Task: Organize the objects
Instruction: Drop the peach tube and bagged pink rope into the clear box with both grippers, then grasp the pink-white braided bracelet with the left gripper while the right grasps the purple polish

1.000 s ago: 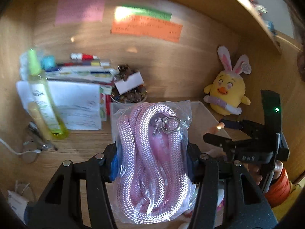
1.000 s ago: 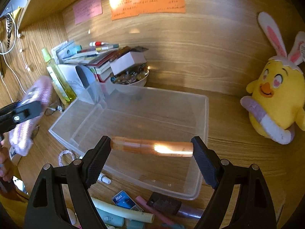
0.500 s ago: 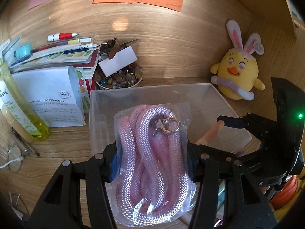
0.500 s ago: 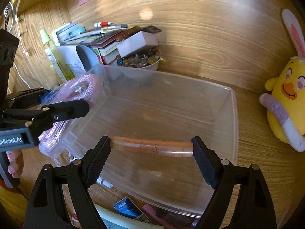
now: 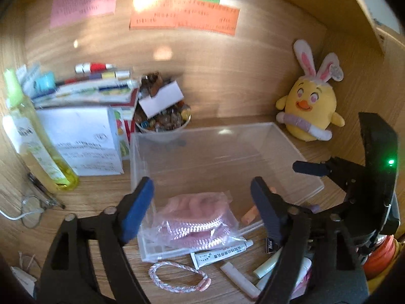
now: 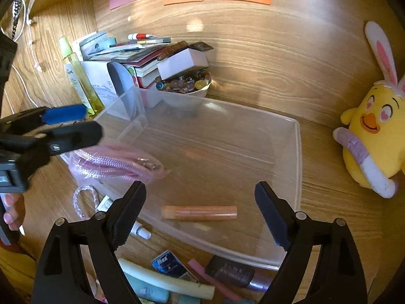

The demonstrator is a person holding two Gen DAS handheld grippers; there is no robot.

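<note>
Where claws gape, plush chick (image 6: 372,136) beside bin (image 6: 298,152).

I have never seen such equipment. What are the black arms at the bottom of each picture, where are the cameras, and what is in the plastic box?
The black arms are two-finger grippers, one held in each of a person's hands. Each carries a wide-angle camera that looks forward along its fingers.

One picture looks past the left gripper, the other past the right gripper. Both are open and hold nothing.

In the clear plastic box on the wooden desk lie a bagged pink rope and an orange tube. A yellow chick toy sits beside the box.
</note>
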